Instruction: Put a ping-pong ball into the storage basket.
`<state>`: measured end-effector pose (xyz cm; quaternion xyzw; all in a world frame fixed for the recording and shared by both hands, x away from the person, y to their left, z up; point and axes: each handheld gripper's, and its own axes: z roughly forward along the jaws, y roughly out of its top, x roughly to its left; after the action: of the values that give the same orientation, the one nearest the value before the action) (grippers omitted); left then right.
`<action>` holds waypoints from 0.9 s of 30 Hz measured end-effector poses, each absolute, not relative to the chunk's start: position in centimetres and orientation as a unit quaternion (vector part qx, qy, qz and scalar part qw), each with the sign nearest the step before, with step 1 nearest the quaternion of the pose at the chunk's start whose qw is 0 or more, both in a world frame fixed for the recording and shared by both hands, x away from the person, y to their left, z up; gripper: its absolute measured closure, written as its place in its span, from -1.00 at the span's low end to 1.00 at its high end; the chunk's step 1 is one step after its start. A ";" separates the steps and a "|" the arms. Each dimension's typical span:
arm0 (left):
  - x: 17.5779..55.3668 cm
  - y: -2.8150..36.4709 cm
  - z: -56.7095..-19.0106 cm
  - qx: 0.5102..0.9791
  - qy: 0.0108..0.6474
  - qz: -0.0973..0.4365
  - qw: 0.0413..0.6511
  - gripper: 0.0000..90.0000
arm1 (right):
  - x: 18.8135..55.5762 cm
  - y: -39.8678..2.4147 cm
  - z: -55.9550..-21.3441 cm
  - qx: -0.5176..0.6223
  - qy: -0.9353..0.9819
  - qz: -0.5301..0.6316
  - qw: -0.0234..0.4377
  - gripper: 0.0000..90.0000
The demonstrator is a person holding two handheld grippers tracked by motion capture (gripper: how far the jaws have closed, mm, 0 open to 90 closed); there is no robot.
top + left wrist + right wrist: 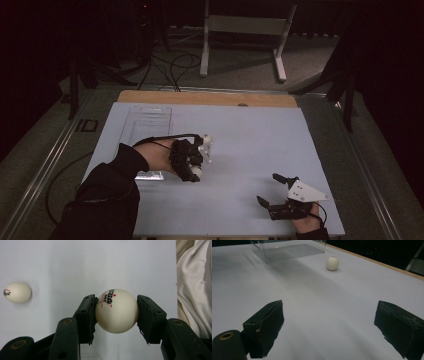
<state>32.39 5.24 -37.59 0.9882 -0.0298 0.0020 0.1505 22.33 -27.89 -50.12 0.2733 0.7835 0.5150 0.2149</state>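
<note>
White ball [117, 311] pinched between my left gripper's [116, 315] jaws, clear of the table [250, 140], probably bound for the clear tray [145, 122]. Right gripper [274, 190] rests near the front edge, jaws spread, leaving room. Second ball [332, 263] waits beside the tray.

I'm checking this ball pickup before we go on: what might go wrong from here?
1. The left gripper pinches the held ball only at two points on its smooth, round sides, so it may squirt out if the hand tilts or jolts.
2. The second ball lies loose on the smooth table; a nudge could send it rolling towards an edge.
3. The clear tray has low, hard-to-see walls; a jaw could clip one.
</note>
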 end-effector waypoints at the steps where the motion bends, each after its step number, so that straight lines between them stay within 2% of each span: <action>1: 32.4 5.3 -37.4 0.988 -0.030 0.002 0.152 0.16 | 22.3 -27.9 -50.1 0.272 0.784 0.515 0.216 -0.81; 27: 32.6 7.3 -34.8 0.987 -0.013 0.016 0.160 0.16 | 22.3 -27.7 -50.1 0.273 0.783 0.517 0.214 -0.81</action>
<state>32.64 7.27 -34.78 0.9868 -0.0129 0.0159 0.1604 22.34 -27.71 -50.13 0.2731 0.7825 0.5169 0.2141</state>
